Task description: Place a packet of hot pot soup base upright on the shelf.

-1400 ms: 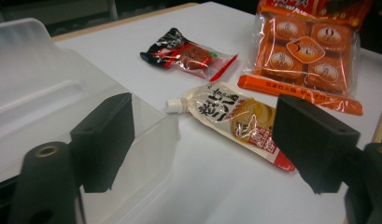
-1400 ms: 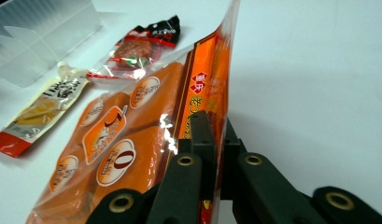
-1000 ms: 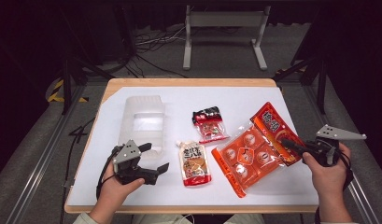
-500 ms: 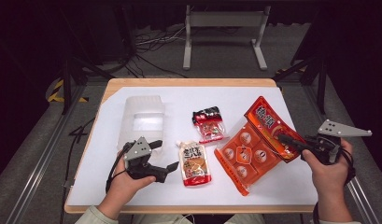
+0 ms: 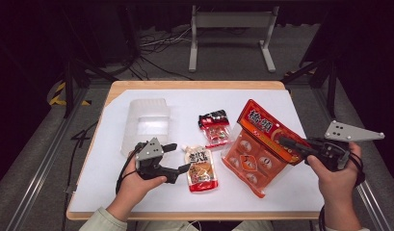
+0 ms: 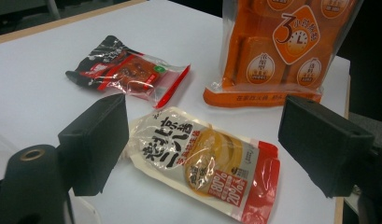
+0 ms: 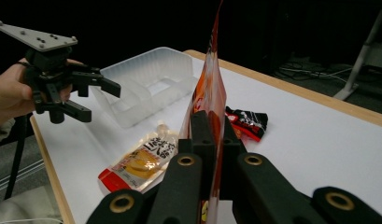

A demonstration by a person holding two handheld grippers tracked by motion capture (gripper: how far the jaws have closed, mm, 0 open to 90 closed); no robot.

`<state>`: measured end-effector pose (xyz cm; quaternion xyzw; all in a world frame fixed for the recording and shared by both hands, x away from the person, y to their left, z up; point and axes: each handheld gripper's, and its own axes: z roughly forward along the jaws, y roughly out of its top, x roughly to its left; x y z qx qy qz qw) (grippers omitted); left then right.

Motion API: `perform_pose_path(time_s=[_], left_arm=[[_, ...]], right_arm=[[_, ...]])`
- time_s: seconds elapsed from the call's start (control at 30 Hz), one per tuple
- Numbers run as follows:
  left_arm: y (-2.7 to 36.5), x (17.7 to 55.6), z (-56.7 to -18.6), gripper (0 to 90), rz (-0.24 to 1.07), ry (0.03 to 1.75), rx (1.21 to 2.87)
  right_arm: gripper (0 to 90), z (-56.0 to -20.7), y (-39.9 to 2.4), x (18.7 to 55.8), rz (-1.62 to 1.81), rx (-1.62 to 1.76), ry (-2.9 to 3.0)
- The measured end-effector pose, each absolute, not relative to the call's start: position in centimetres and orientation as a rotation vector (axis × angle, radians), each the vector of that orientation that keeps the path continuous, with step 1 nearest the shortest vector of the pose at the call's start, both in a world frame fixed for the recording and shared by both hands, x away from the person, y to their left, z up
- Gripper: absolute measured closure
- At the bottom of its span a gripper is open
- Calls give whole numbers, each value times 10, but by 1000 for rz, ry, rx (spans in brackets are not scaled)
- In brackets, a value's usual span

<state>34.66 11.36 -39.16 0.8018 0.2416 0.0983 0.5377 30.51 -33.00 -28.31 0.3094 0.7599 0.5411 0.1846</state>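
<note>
A large orange snack bag (image 5: 255, 144) hangs tilted, its right edge lifted off the white table (image 5: 300, 192). My right gripper (image 5: 287, 142) is shut on that edge; in the right gripper view the jaws pinch the bag (image 7: 209, 88) edge-on. A white and yellow pouch (image 5: 200, 168) lies flat left of it. My left gripper (image 5: 179, 158) hovers just left of the pouch, open, and its jaws have just been closing a little with nothing pressed between them. In the left gripper view the pouch (image 6: 198, 158) lies on the table ahead, framed by the two jaws.
A small black and red packet (image 5: 215, 127) lies behind the pouch. A clear plastic tray (image 5: 146, 125) stands at the back left, close behind the left hand. The table's wooden rim (image 5: 194, 85) runs around the white top.
The left gripper has slid right, up to the pouch. The right gripper has risen and drawn the orange bag's right side up off the table.
</note>
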Motion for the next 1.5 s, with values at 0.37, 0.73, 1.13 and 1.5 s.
perform_pose_path(time_s=[0.37,0.73,1.13,1.5], left_arm=[[110,357,-396,146,227,572,1897],[98,368,-394,143,166,549,1888],[74,375,-381,41,124,477,1817],[50,384,-378,48,96,394,1790]], right_arm=[[900,-277,-312,305,1549,771,2181],[900,-269,-300,307,1594,713,2184],[900,-265,-279,314,1631,652,2206],[900,-264,-263,316,1660,594,2232]])
